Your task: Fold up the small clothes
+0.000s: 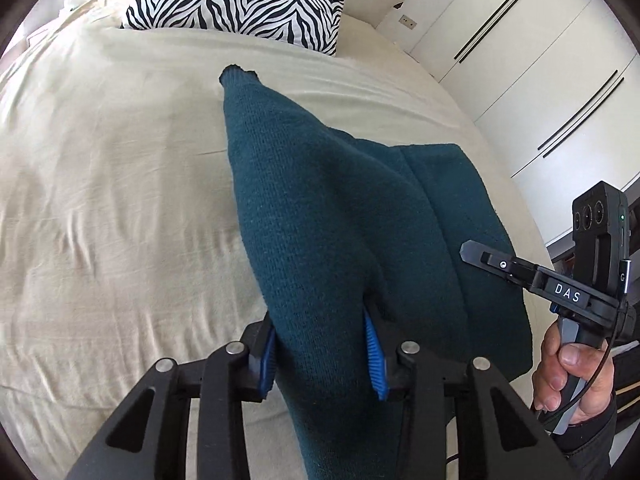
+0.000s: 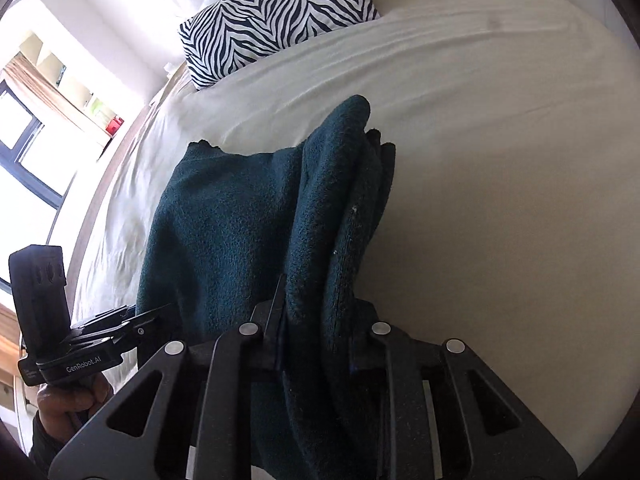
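A dark teal knitted garment (image 1: 320, 200) hangs lifted over the cream bed sheet (image 1: 100, 200), with a cuffed end (image 1: 236, 74) pointing toward the pillow. My left gripper (image 1: 322, 360) is shut on a thick fold of it, one blue pad (image 1: 376, 360) pressing on each side. In the right wrist view the same garment (image 2: 224, 232) bunches into several folds, and my right gripper (image 2: 316, 340) is shut on that bunch. The two grippers are side by side: the right one's finger (image 1: 472, 250) shows beside the cloth's right edge, and the left one's finger (image 2: 152, 320) touches its left edge.
A zebra-print pillow (image 1: 240, 0) lies at the head of the bed. White wardrobe doors (image 1: 540, 60) stand past the bed's right side, and a window (image 2: 24, 140) is past its left. A person's hand (image 1: 568, 372) grips the right handle.
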A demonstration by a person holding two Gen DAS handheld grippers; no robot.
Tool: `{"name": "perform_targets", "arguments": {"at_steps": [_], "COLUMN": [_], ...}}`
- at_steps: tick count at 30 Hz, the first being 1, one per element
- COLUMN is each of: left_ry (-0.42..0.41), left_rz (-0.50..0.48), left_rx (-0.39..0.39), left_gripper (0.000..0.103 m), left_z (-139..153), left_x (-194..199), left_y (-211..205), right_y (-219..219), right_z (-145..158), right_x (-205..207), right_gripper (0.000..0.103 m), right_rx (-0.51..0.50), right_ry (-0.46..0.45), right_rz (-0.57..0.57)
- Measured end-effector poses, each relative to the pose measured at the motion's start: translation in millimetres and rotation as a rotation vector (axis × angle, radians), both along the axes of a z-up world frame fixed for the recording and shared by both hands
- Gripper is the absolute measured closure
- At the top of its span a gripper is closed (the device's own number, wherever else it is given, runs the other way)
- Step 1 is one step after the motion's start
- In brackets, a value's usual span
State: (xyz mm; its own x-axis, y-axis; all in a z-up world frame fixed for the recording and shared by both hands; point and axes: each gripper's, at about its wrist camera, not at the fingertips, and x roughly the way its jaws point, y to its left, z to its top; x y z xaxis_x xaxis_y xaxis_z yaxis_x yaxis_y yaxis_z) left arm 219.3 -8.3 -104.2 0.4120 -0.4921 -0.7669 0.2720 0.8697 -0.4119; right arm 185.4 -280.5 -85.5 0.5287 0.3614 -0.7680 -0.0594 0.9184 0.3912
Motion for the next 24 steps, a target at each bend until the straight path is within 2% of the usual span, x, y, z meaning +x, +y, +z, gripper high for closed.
{"name": "perform_targets", "arguments": {"at_steps": [5,9,11,14,17,18,20,22,24], "left_ry": [-0.061,-0.095,-0.091,-0.044,0.017,0.019,0.014,-0.001,-0.013], "left_rz": [-0.010,0.012,0.019,0.039,0.063,0.074,0.085,0.083,0.087], "left_rx": [0.036,0.069,0.077,0.077,0.082,0.062,0.028,0.037,0.047], "left_gripper": [0.063,0.063,0.063,0.062,0.060,0.059,0.056,0.055,0.051], "left_z": [26,26,15,-17,-53,-60,-65,-64,-64], "left_x": [-61,-106,-119,-125,-128,-127,-127,-128,-130], "left_y": [46,87,98,114,122,126,131,130,129], "right_y": [49,97,112,125,130,127,115,101,97], "right_z": [25,20,9,-14,-48,-60,-79,-94,-100], "right_x": [-50,-84,-95,-99,-96,-97,-98,-103,-107], "right_gripper": [0.083,0.083,0.083,0.083,0.083,0.083,0.080,0.072,0.071], "right_rx": [0.078,0.105,0.128,0.153,0.160,0.149,0.224,0.313,0.357], "right_ry": [-0.045,-0.051,-0.036,-0.007,0.078,0.093,0.116,0.125,0.111], "right_rz": [0.074,0.132,0.141,0.141,0.127,0.106,0.071,0.027,0.022]}}
